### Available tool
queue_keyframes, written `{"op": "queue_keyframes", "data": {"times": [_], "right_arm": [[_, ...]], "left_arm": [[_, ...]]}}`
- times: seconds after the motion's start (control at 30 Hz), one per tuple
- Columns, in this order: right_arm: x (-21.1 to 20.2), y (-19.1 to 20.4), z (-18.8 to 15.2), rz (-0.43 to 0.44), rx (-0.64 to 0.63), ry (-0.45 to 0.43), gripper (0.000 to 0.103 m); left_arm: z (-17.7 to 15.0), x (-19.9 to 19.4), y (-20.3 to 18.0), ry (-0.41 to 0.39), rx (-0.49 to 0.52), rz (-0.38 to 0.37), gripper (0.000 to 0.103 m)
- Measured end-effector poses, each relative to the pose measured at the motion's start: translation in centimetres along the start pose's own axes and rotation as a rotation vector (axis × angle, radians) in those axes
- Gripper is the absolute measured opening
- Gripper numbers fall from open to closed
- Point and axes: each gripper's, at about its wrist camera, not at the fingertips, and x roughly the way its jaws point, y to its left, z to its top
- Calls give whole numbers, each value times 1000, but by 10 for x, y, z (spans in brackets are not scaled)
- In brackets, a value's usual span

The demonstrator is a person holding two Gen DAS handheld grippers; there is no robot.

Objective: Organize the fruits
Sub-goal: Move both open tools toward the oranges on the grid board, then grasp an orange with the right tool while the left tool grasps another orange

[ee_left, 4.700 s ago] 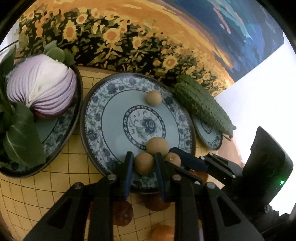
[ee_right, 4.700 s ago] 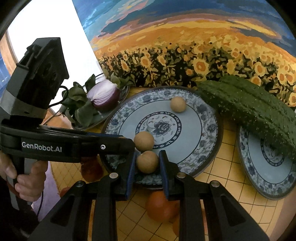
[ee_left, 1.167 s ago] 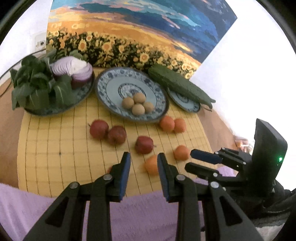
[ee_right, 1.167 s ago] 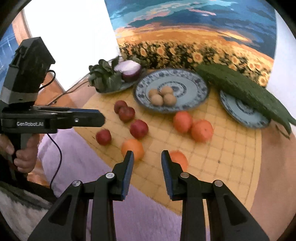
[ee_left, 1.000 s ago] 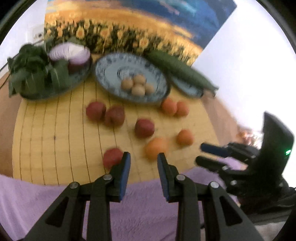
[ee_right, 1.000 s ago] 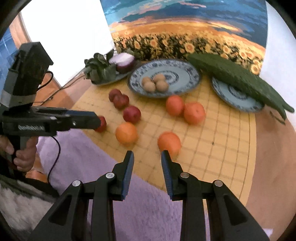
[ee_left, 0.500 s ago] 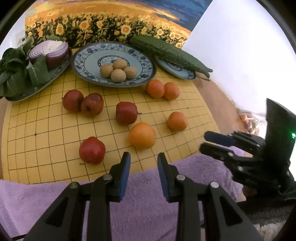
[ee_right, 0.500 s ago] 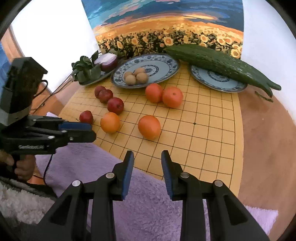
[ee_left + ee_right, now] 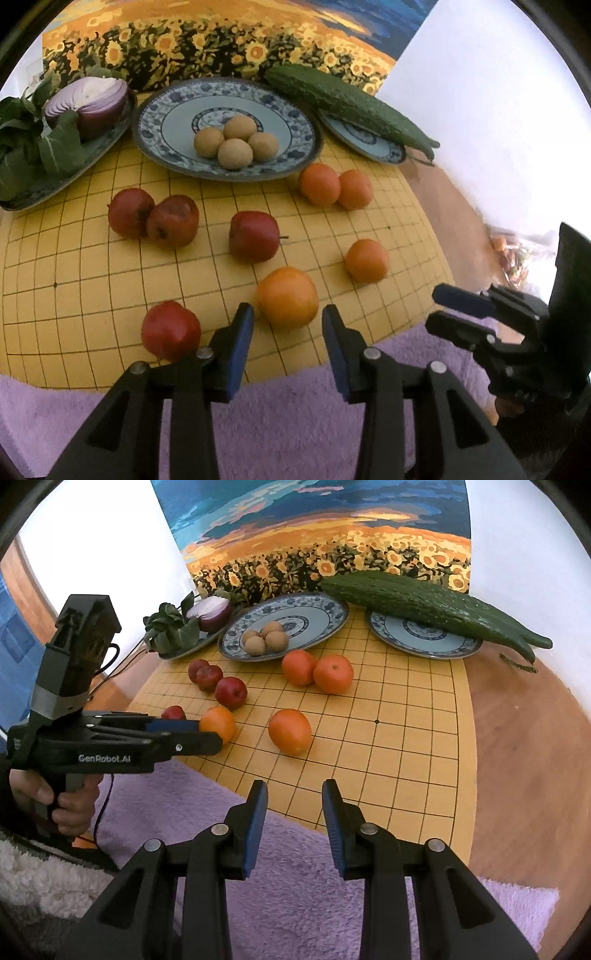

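The left tool [image 9: 287, 325] has swung down from the blue-patterned ceramic plate [image 9: 299, 122] and its empty jaws are opening just short of the round glossy orange fruit [image 9: 287, 297] directly ahead, while the right tool [image 9: 294, 801] hangs narrow and empty nearby.

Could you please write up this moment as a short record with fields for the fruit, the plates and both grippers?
surface: yellow grid board on a purple cloth
longans: four on the middle plate
oranges: four loose on the board, nearest orange
red fruits: four loose, nearest red fruit
other plates: onion with greens; cucumber
left gripper: jaws opening, empty, just short of nearest orange
right gripper: open, empty, over the board's near edge
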Motion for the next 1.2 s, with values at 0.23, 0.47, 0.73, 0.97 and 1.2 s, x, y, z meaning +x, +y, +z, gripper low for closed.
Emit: {"op": "queue_keyframes", "data": {"times": [0.23,0.47,0.73,0.97,1.2], "right_arm": [[2,-3,0,6,8,8,32],[14,2,11,-4,-71,4,32],[34,5,35,15,-139,1,32],[48,10,41,23,-183,24,32],[48,9,39,50,-188,14,31]], "left_arm": [[0,0,4,-13,-20,-18,36],[-2,-1,6,-17,-26,-24,36],[-6,1,3,-6,-7,-23,36],[-6,2,4,-9,-7,-28,36],[-4,-6,-2,-52,20,-31,35]]}}
